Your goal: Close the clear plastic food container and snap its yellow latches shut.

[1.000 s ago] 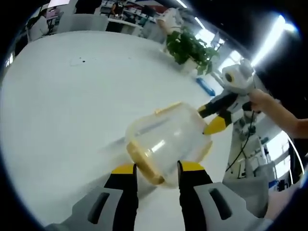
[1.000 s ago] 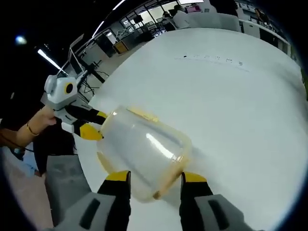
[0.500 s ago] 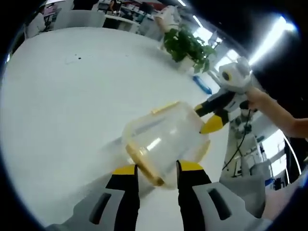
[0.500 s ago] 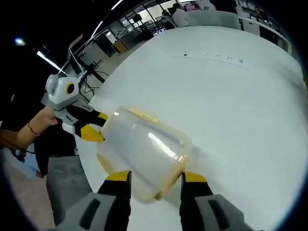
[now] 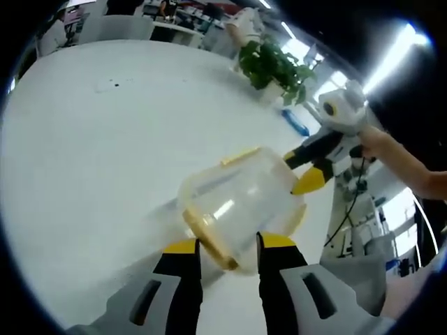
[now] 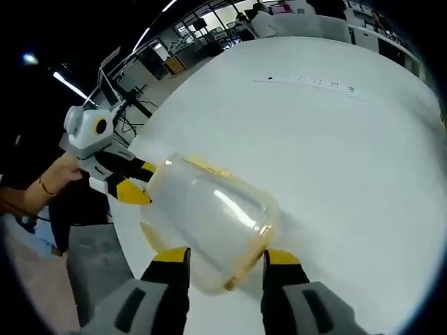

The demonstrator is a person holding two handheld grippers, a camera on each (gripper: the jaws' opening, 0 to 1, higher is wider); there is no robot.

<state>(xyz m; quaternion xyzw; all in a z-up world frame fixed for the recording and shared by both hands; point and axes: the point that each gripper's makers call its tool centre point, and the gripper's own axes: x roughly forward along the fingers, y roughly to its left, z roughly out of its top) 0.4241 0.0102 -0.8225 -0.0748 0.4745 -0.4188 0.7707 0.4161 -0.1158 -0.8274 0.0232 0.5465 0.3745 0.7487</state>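
A clear plastic container (image 5: 237, 202) with yellow latches (image 5: 207, 237) lies tilted over the white table (image 5: 105, 139), lengthwise between my two grippers. My left gripper (image 5: 229, 244) has its yellow-tipped jaws on either side of the near end and is shut on it. My right gripper (image 5: 307, 169) comes in from the right and grips the far end. In the right gripper view the same container (image 6: 213, 216) sits between the right gripper (image 6: 227, 256) jaws, and the left gripper (image 6: 136, 179) holds its other end. A yellow latch (image 6: 206, 165) shows along its upper edge.
A green potted plant (image 5: 272, 66) and a blue object (image 5: 299, 125) stand near the table's far edge. A person's hand (image 5: 380, 143) holds the right gripper, and another hand (image 6: 59, 174) holds the left. A grey chair (image 6: 94, 258) is beside the table.
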